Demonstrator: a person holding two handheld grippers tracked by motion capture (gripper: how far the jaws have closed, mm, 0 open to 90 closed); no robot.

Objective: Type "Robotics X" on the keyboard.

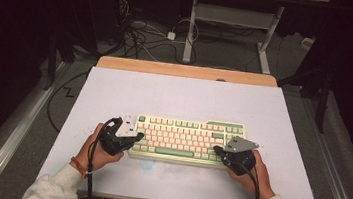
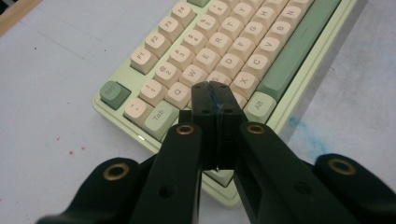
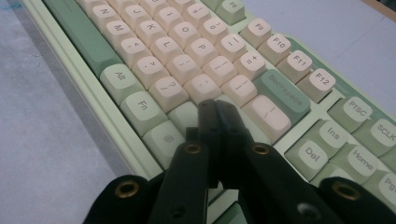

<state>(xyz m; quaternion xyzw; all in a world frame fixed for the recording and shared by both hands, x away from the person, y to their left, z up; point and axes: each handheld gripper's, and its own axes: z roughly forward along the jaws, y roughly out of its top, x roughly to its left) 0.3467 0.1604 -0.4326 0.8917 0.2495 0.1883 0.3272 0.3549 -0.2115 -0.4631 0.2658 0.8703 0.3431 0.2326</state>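
A pale green keyboard (image 1: 187, 139) with cream and green keys lies near the front of the white table top (image 1: 179, 100). My left gripper (image 1: 138, 136) is shut, held by a hand at the keyboard's left end; in the left gripper view (image 2: 215, 91) its tips hover over the keys (image 2: 205, 60) near the left lower rows. My right gripper (image 1: 216, 148) is shut too, at the keyboard's right end; in the right gripper view (image 3: 215, 106) its tips are above the keys by the Backspace key (image 3: 282, 93). Whether either tip touches a key I cannot tell.
The white top rests on a wooden table (image 1: 188, 71). Beyond it stand a desk frame (image 1: 233, 25) and a tangle of cables (image 1: 139, 32) on the floor. A blue smudge (image 2: 299, 130) marks the top by the keyboard's front edge.
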